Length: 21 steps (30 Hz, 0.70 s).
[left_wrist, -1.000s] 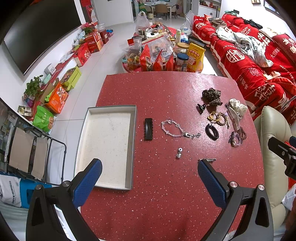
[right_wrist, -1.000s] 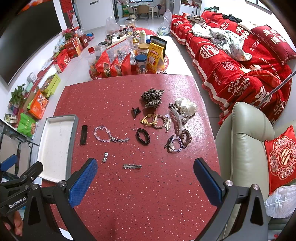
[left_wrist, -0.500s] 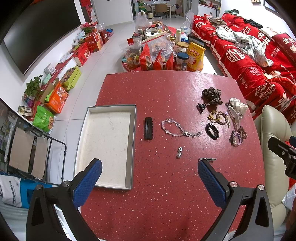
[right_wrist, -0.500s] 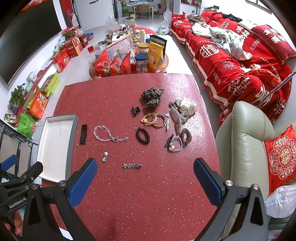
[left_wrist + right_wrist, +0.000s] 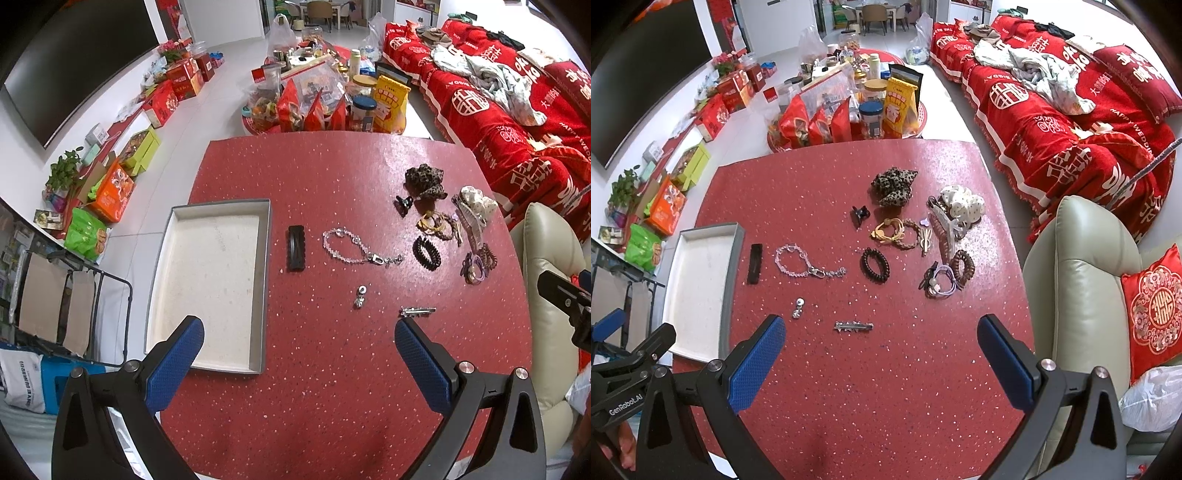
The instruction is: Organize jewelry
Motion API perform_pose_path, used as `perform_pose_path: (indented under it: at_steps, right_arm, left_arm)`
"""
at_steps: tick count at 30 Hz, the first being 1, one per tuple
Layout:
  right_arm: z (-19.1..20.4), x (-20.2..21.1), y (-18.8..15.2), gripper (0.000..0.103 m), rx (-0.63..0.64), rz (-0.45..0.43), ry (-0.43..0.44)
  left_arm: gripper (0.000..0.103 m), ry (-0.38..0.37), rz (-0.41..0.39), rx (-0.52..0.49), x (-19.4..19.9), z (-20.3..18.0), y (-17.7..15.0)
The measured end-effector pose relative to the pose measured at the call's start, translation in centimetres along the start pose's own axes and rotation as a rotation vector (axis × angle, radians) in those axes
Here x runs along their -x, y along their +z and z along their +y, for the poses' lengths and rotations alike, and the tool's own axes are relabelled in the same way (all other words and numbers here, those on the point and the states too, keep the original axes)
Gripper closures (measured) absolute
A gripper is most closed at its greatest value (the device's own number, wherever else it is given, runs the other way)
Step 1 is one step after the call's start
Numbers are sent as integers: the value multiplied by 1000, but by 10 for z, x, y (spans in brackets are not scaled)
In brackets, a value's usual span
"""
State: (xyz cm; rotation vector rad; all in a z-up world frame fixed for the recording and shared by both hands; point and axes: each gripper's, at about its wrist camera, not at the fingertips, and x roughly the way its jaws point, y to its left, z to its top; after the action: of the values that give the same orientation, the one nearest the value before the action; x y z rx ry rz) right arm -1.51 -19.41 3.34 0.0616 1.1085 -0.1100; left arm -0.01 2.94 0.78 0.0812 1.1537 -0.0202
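Observation:
Jewelry lies spread on a red speckled table (image 5: 332, 177). An empty grey tray (image 5: 162, 280) with a white floor sits at the left; it also shows in the right wrist view (image 5: 733, 266). Right of it lie a black hair clip (image 5: 296, 248), a crystal bracelet (image 5: 354, 251), a small silver charm (image 5: 360, 296) and a silver barrette (image 5: 854, 326). Hair ties, a black coil tie (image 5: 874, 264), a leopard scrunchie (image 5: 894, 186) and claw clips cluster at the right. My left gripper (image 5: 299, 350) and right gripper (image 5: 881, 347) are open and empty above the near edge.
A beige leather chair (image 5: 1082, 288) stands right of the table. A round tray of snack bags and jars (image 5: 849, 110) sits beyond the far edge. A red-covered sofa (image 5: 1071, 110) runs along the right. Boxes line the left wall.

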Motion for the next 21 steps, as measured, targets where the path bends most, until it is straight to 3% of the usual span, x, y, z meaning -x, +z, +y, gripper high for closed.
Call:
perform_pose_path:
  at_steps: [21]
  right_arm:
    - [-42, -85, -33, 0, -86, 168, 33]
  left_arm:
    - [0, -58, 131, -46, -99, -39, -24]
